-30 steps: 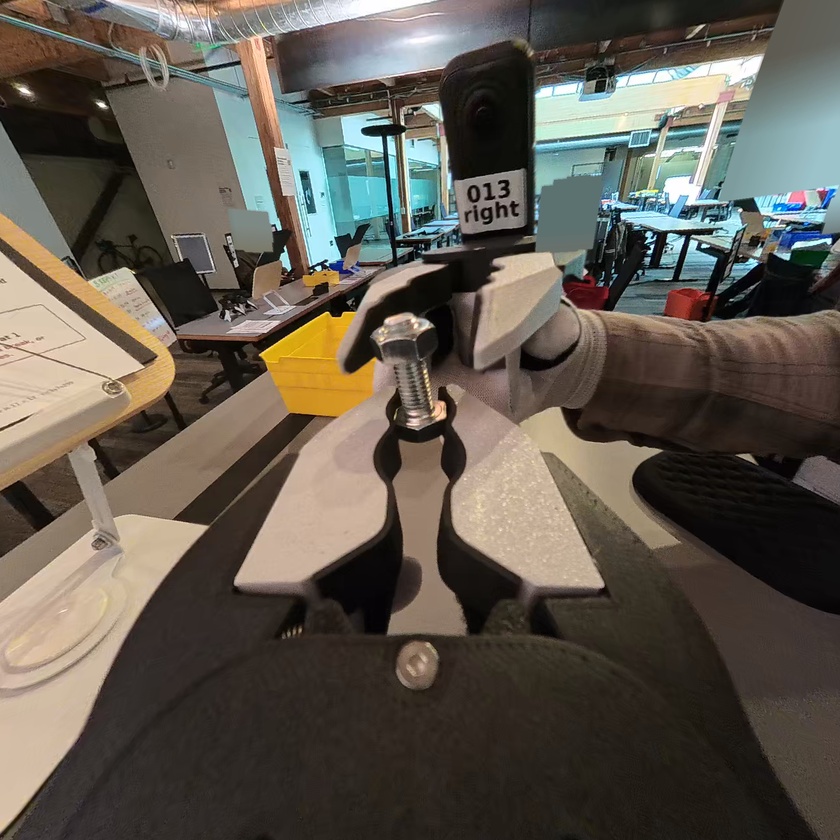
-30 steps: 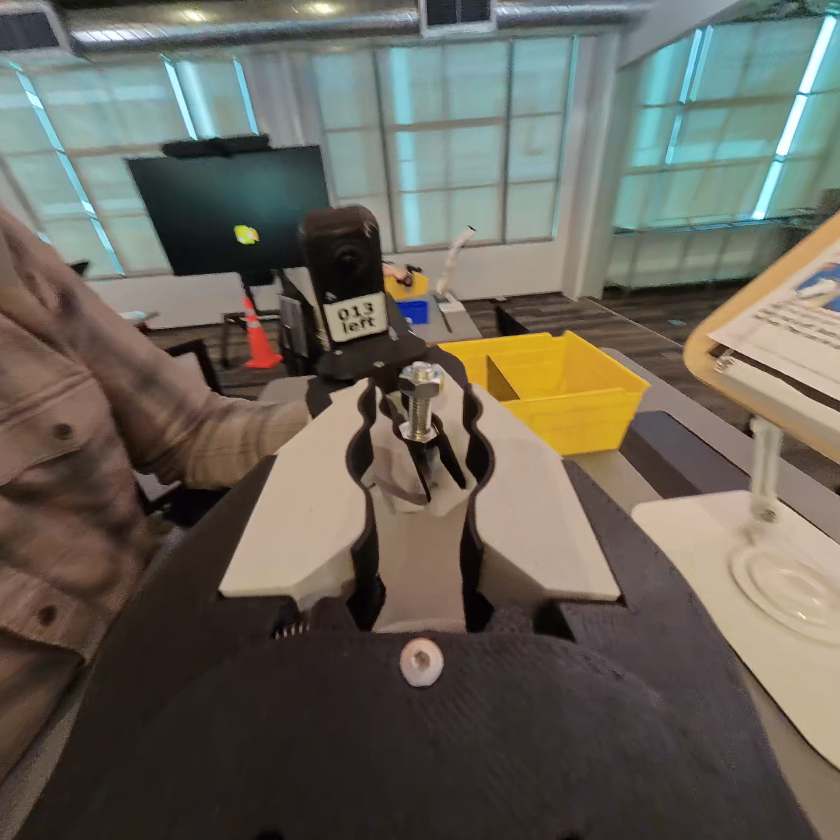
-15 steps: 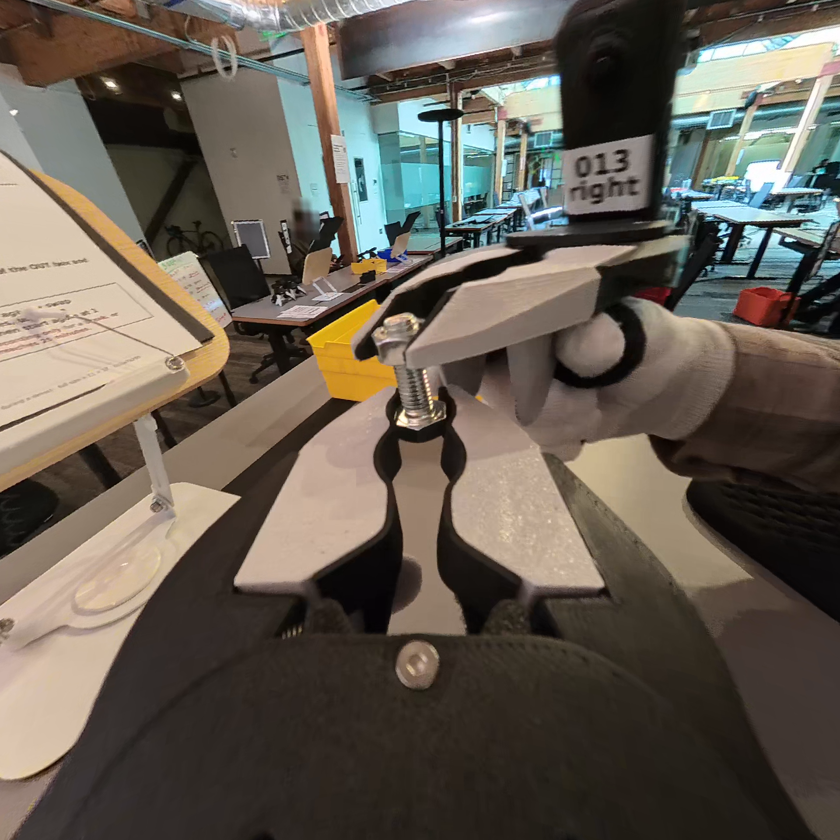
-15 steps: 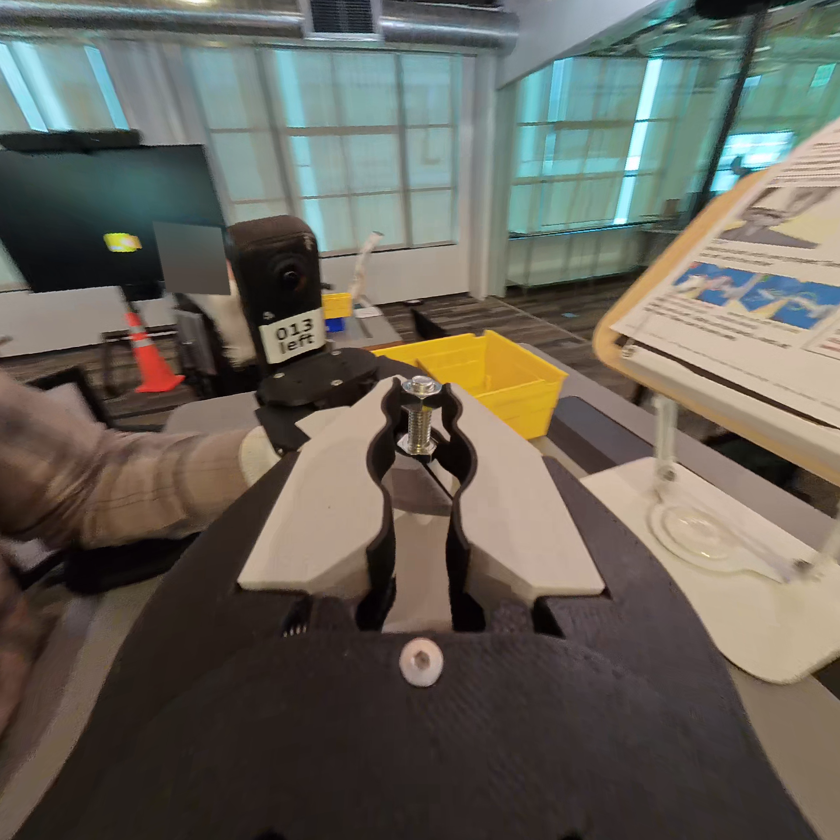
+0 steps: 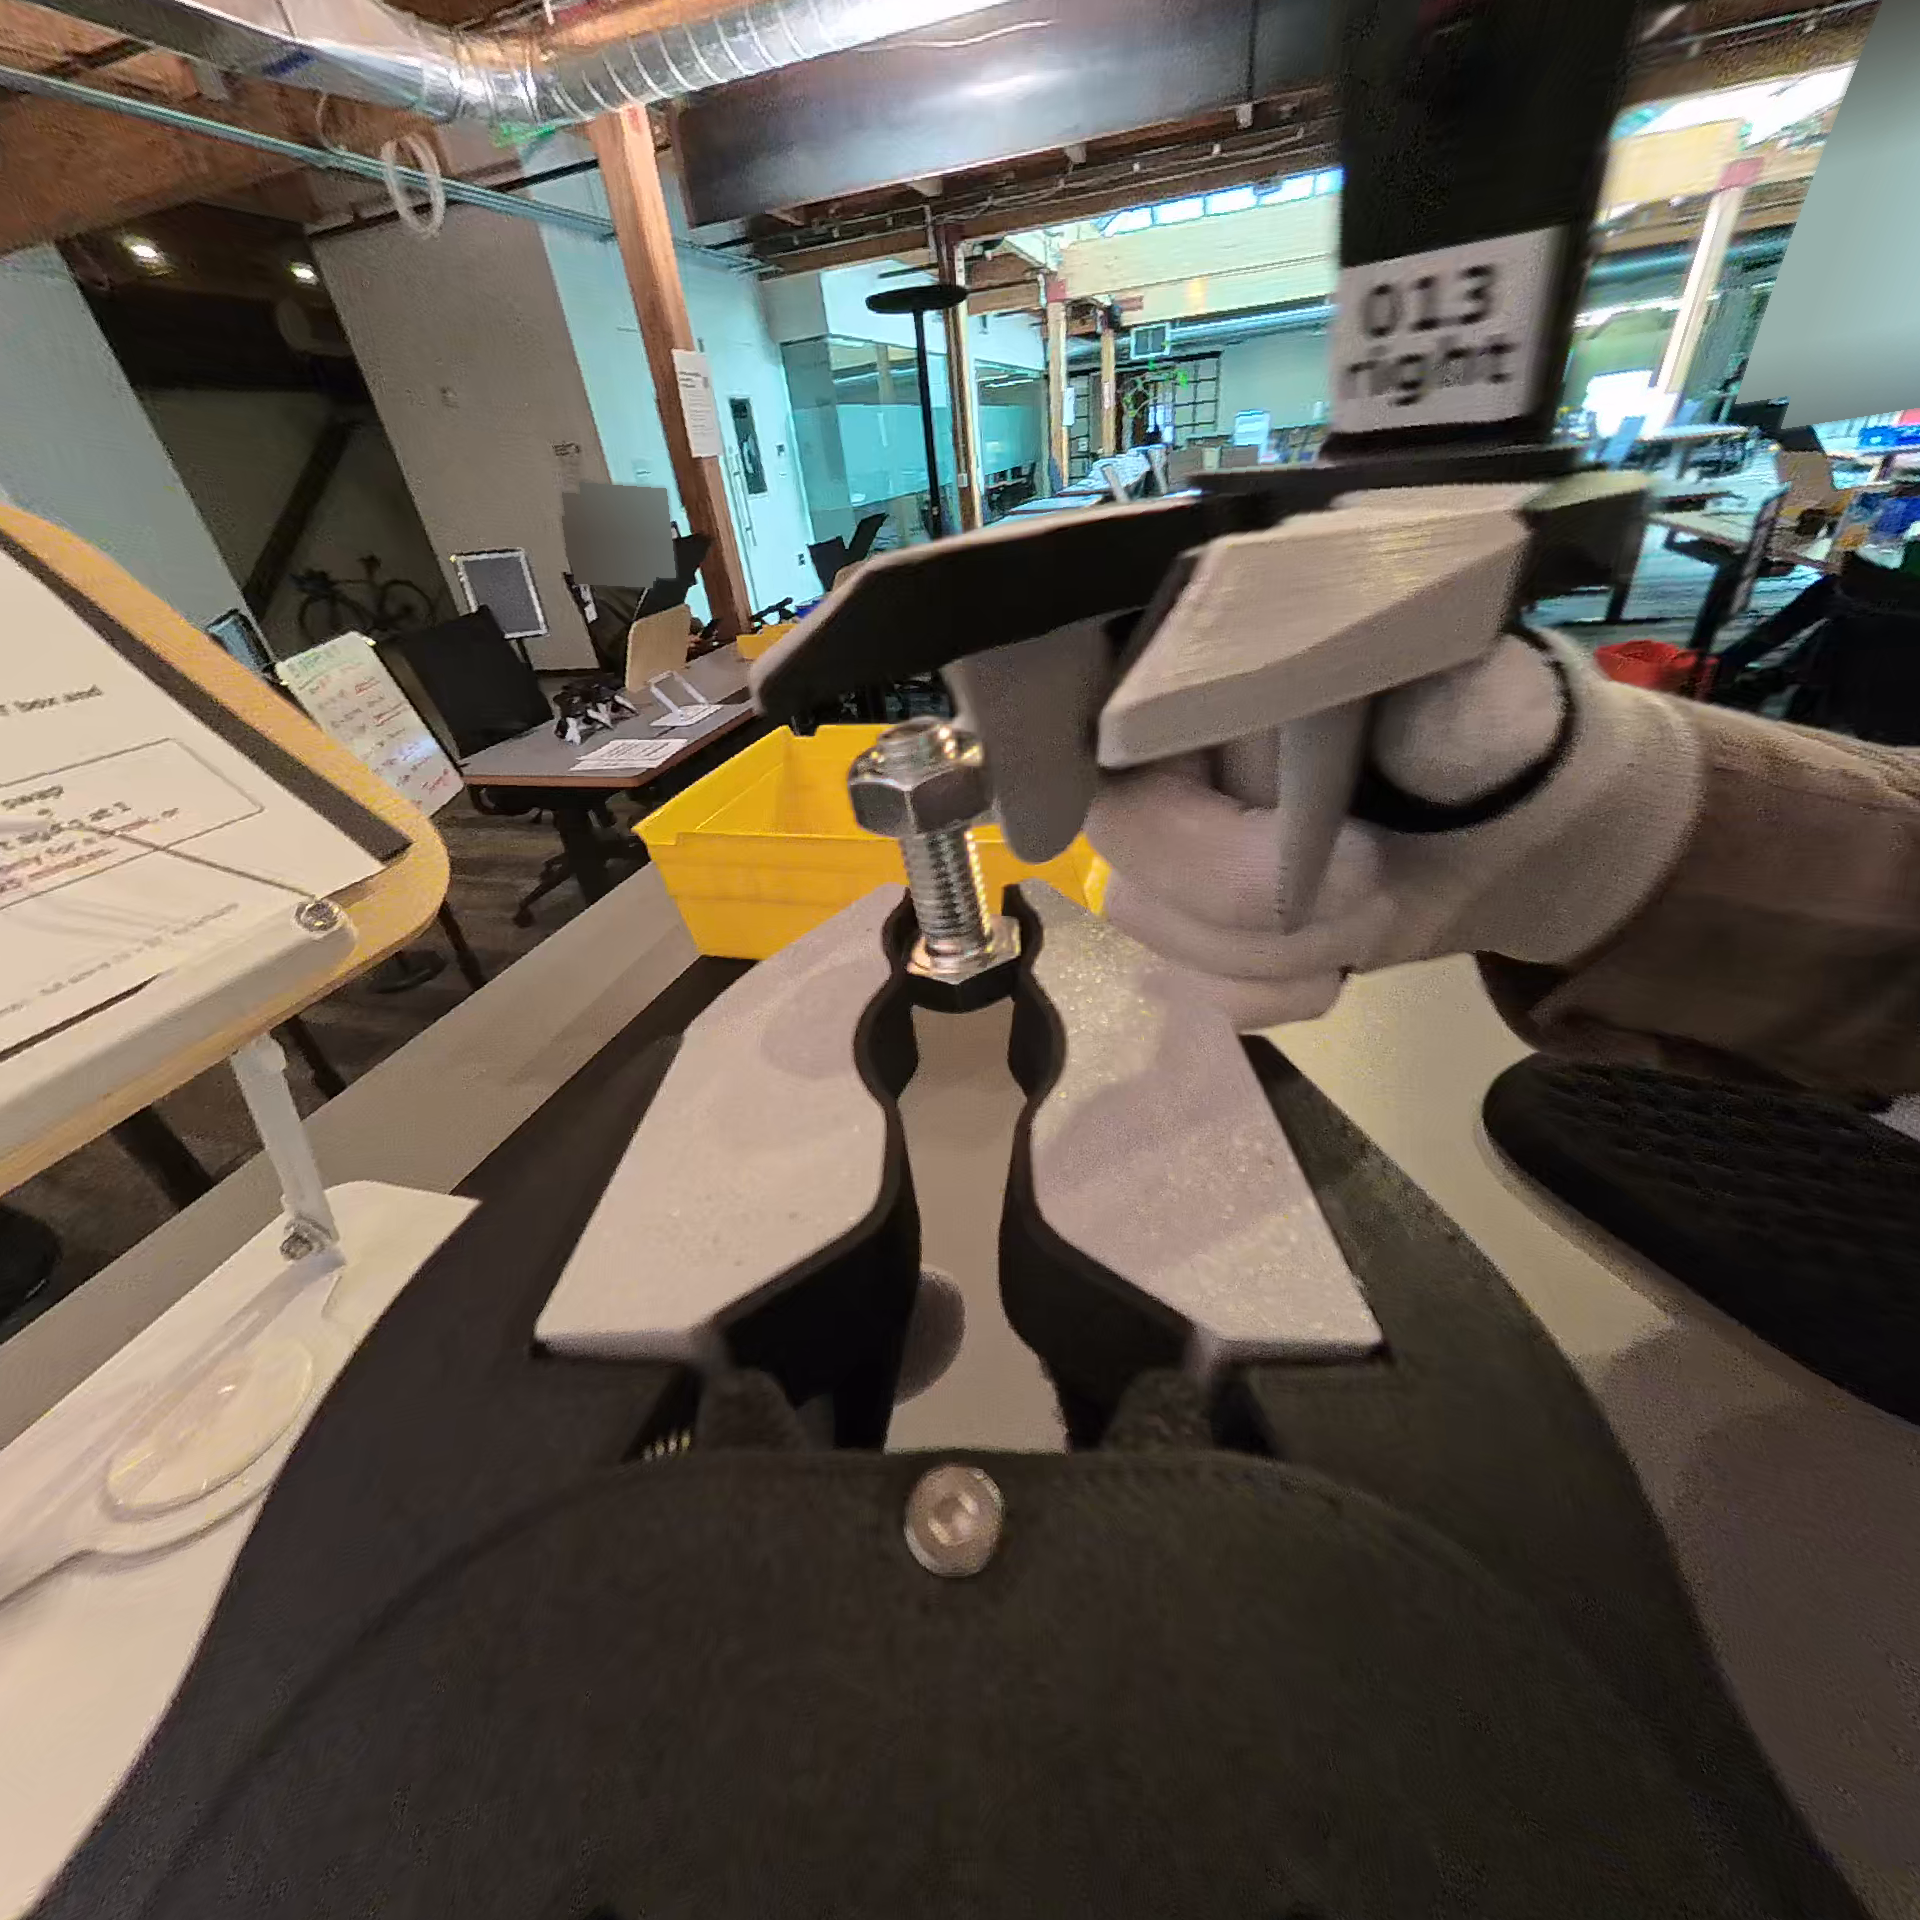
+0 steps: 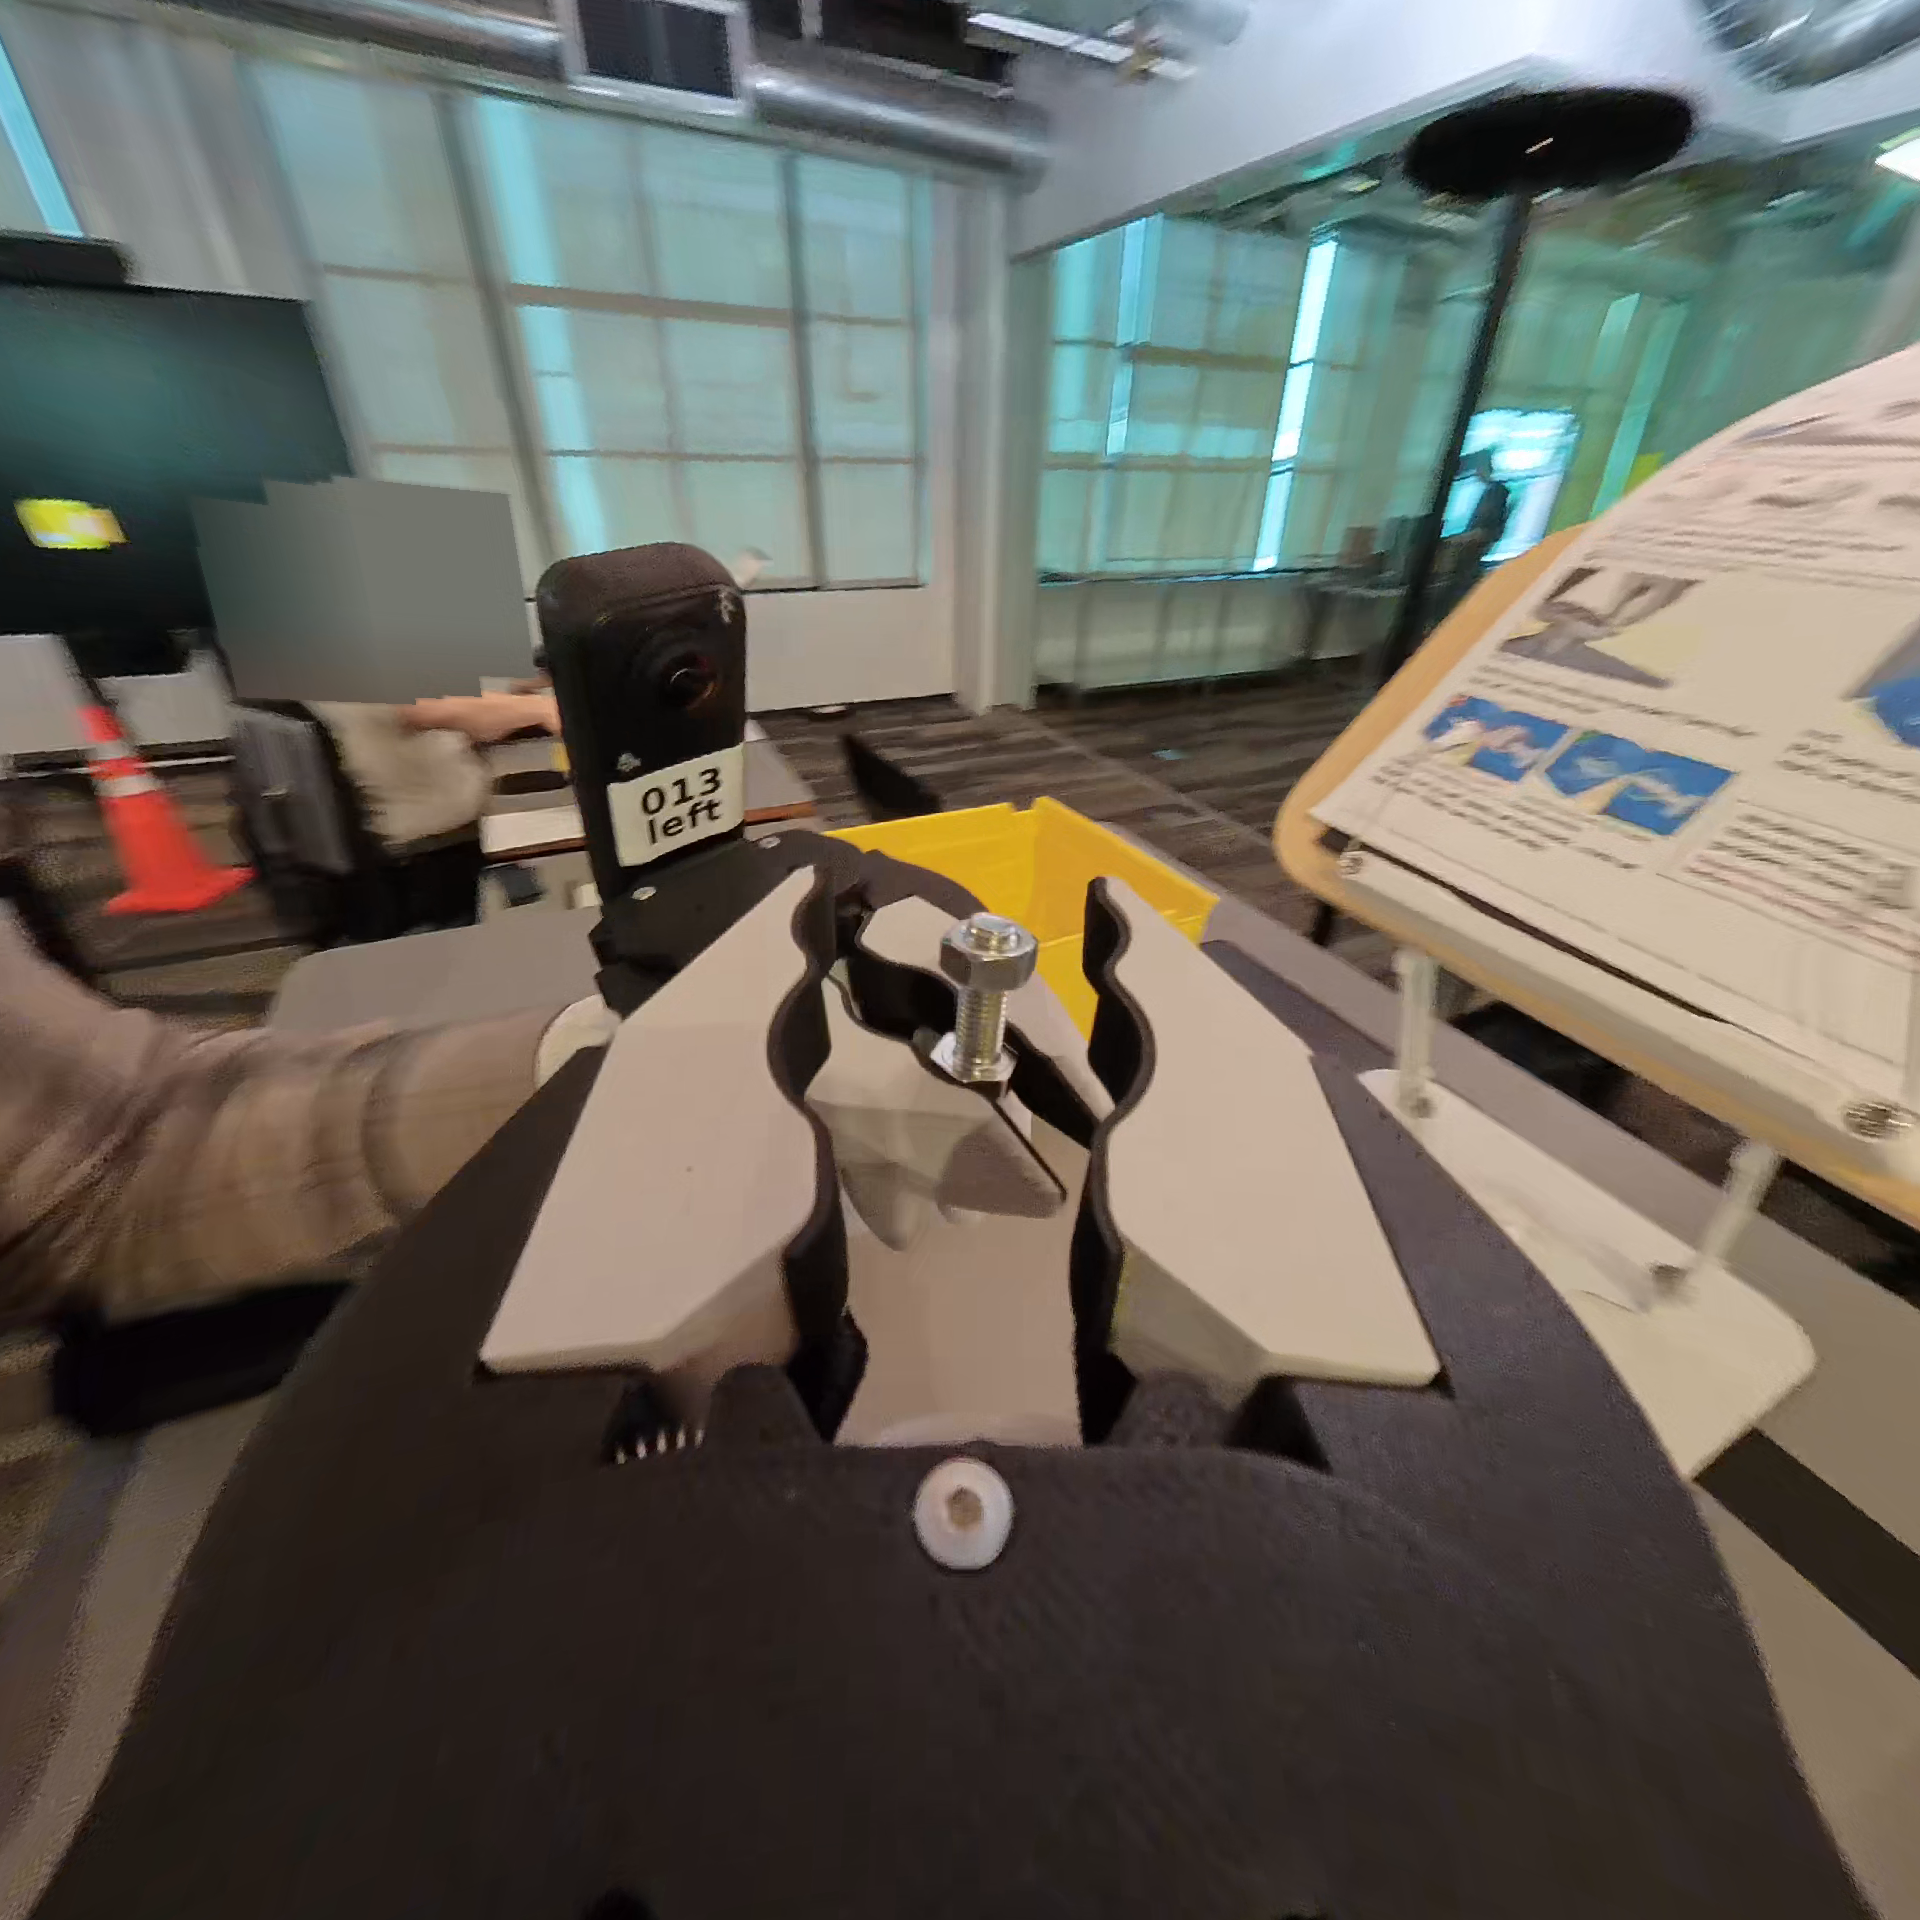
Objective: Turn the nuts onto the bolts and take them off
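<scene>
A silver bolt stands upright with its hex head on top. My left gripper is shut on the hex nut at the bolt's lower end. My right gripper is open, with its fingers on either side of the bolt head and a clear gap on each side. In the left wrist view the right gripper reaches in from the right, level with the bolt head, held by a white-gloved hand. The left gripper also shows in the right wrist view, holding the nut.
A yellow bin stands on the grey table just behind the bolt, also in the right wrist view. A tilted document stand on a white base is beside it. A black mesh chair is at the right. From either gripper's tips it is about 40 centimetres to the white base.
Half a second ago my right gripper was shut on the bolt head; it has now opened around it and swung round. My left gripper has kept its hold on the nut.
</scene>
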The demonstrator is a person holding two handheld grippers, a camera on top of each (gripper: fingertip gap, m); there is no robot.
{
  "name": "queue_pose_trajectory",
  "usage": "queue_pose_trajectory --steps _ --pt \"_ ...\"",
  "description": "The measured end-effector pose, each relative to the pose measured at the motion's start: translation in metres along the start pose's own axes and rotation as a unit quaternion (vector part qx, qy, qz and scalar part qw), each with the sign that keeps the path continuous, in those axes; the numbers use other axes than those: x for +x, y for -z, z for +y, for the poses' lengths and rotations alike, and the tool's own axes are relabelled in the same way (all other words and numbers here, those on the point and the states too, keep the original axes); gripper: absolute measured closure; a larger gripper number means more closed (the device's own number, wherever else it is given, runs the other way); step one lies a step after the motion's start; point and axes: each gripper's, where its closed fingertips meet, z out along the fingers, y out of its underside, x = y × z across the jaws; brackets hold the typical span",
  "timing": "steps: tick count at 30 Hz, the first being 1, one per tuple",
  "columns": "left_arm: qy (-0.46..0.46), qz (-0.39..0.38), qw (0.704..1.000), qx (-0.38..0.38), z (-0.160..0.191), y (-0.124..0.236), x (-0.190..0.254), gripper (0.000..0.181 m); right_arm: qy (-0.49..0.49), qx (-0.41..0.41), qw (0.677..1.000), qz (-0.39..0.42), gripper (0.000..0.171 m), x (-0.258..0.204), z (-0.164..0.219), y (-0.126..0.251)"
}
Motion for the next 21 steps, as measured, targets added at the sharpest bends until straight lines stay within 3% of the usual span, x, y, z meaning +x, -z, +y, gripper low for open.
queue_pose_trajectory --steps 6,9,13,18,21 --pt "-0.003 0.021 1.0 0.008 -0.006 0.0 0.01 0.167 -0.038 -0.038 0.99 -0.131 0.147 -0.005 0.008 0.001" --pt "-0.003 0.013 1.0 0.005 -0.005 0.001 0.006 0.167 -0.033 -0.048 0.988 -0.141 0.156 -0.006 0.012 -0.003" --pt "-0.001 -0.011 1.0 0.006 -0.006 0.004 -0.003 0.167 -0.031 -0.035 0.995 -0.086 0.156 0.0 0.01 -0.01" --pt "-0.009 -0.056 0.998 -0.01 -0.003 0.005 -0.018 0.167 0.001 -0.019 0.996 0.092 0.156 0.015 0.011 -0.019" --pt "-0.003 -0.056 0.998 -0.005 -0.003 0.006 -0.02 0.167 0.026 -0.023 0.988 0.153 0.156 0.017 0.012 -0.022"
